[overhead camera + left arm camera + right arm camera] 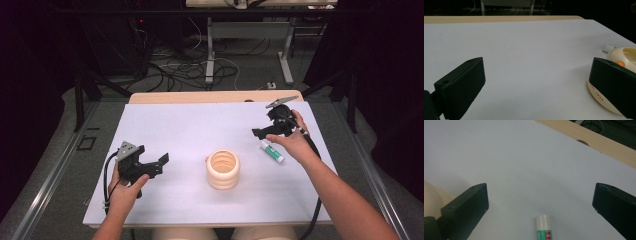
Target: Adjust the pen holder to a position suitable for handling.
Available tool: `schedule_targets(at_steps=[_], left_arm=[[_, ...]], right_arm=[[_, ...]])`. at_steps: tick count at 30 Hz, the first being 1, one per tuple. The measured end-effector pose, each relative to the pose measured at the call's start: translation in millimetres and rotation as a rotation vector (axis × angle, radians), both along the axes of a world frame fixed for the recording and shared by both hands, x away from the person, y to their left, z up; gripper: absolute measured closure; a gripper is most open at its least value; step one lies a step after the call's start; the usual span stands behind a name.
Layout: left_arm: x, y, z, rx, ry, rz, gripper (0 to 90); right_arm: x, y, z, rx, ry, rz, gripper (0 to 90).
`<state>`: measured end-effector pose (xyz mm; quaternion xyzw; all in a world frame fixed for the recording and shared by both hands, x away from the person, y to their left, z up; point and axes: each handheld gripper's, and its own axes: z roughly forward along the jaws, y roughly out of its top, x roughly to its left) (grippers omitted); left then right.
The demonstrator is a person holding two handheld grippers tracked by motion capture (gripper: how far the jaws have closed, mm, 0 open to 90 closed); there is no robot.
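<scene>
Green-and-white glue stick (544,227) looks light, stiff and slick, so the wide-open right gripper (264,131) should pinch its mid-barrel.

Glue stick (543,228) cut off by bottom edge; label unreadable.

A white sheet (190,130) covers the desk (200,96), whose pale wooden edge shows along the far side. Beyond it, on the grey floor (250,65), tangled cables (185,67) lie around the metal legs of another table (210,50). Dark curtains hang at both sides.
</scene>
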<state>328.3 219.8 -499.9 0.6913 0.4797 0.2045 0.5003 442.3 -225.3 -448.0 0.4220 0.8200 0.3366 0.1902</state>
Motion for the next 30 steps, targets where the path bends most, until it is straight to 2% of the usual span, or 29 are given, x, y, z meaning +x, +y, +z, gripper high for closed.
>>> schedule_targets(at_steps=[7,11,18,22,26,27,29,30], left_arm=[[-0.4,0.4,-0.7,0.002,-0.002,-0.010,0.3],[-0.2,0.4,-1.0,-0.006,-0.002,-0.007,0.3],[-0.1,0.1,-1.7,-0.001,0.001,-0.006,0.3],[0.0,0.3,-1.7,-0.002,0.001,-0.010,0.3],[0.1,0.1,-2.1,0.002,0.004,-0.014,0.3],[0.2,0.0,-2.2,0.005,0.004,-0.014,0.3],[0.2,-0.2,-2.2,0.004,0.005,-0.016,0.4],[0.3,-0.3,-2.2,0.005,0.004,-0.017,0.3]], right_arm=[[5.7,-12.4,-9.9,-0.035,0.027,-0.014,14.9],[8.7,-19.4,-16.6,-0.048,0.052,-0.013,15.7],[13.1,-25.9,-25.0,-0.080,0.105,-0.019,24.9],[14.7,-26.1,-30.1,-0.105,0.130,-0.016,27.6],[15.6,-23.6,-33.4,-0.101,0.160,-0.027,31.0],[16.6,-24.6,-34.1,-0.110,0.157,-0.017,31.6],[17.2,-22.9,-35.9,-0.107,0.170,-0.036,31.6],[18.2,-23.7,-36.7,-0.122,0.165,-0.031,31.9]])
